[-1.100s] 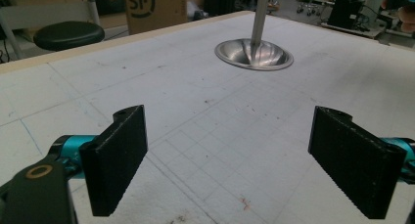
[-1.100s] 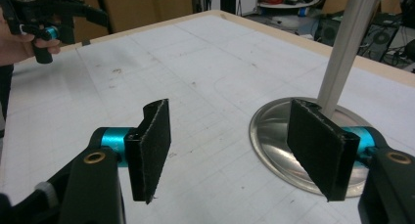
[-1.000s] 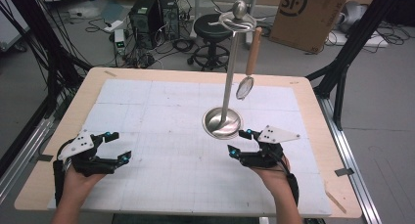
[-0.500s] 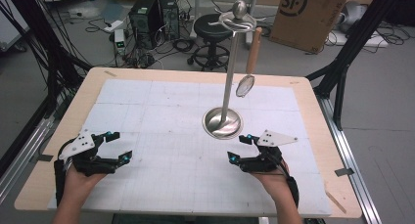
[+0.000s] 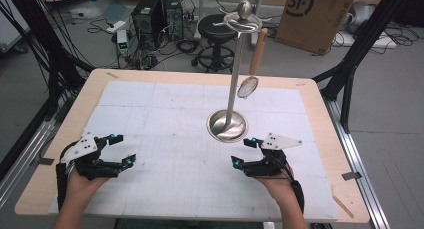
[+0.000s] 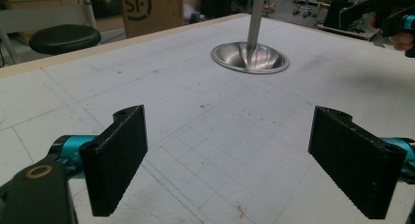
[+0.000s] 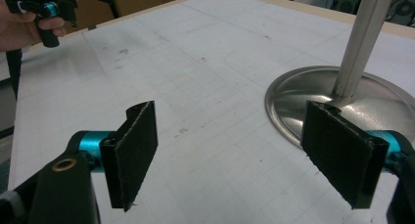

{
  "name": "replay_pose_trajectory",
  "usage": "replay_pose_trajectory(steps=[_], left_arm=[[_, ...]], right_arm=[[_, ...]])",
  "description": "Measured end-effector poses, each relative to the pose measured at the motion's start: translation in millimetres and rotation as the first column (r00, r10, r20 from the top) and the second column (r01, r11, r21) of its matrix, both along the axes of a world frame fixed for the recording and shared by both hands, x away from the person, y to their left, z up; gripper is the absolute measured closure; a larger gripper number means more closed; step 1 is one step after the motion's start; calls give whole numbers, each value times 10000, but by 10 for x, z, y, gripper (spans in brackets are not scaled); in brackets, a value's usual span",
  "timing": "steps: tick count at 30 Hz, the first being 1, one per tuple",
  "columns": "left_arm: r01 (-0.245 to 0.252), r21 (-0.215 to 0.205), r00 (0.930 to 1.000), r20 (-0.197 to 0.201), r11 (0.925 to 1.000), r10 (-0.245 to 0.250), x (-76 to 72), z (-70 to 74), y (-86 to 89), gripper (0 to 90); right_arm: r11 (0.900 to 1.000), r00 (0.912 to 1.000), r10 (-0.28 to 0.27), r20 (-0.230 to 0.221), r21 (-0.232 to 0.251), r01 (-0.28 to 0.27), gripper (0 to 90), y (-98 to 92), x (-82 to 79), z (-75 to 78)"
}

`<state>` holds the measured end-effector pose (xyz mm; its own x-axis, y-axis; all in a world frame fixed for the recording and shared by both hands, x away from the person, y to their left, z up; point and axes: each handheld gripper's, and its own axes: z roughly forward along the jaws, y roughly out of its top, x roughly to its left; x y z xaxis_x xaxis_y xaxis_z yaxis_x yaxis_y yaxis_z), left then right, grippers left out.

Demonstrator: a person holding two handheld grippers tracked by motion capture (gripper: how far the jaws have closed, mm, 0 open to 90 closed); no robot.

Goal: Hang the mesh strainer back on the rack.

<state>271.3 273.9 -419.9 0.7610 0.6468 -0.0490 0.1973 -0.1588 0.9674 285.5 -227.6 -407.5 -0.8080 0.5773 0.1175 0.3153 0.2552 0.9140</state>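
1. While both hands rest low on the table (image 5: 170, 96), the left hand-held gripper (image 5: 122, 149) is released, jaws wide apart, grasping nothing.
2. Right hand-held gripper (image 5: 245, 151) is also released, just beside the metal stand (image 5: 227, 125).
3. A strainer (image 5: 248, 85) with wooden handle hangs from the stand's top.

A stand (image 5: 229, 125) sits on the table (image 5: 320, 119) right of centre; a strainer (image 5: 248, 85) hangs from its top.
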Motion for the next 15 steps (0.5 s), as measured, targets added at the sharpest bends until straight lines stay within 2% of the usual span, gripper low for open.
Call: replay_pose_trajectory(steps=[15], left_arm=[[-11,52,10000,-21,10000,11,5,-4,-7,152]], right_arm=[[10000,10000,33,-25,-19,-33,211,2,3,-3]])
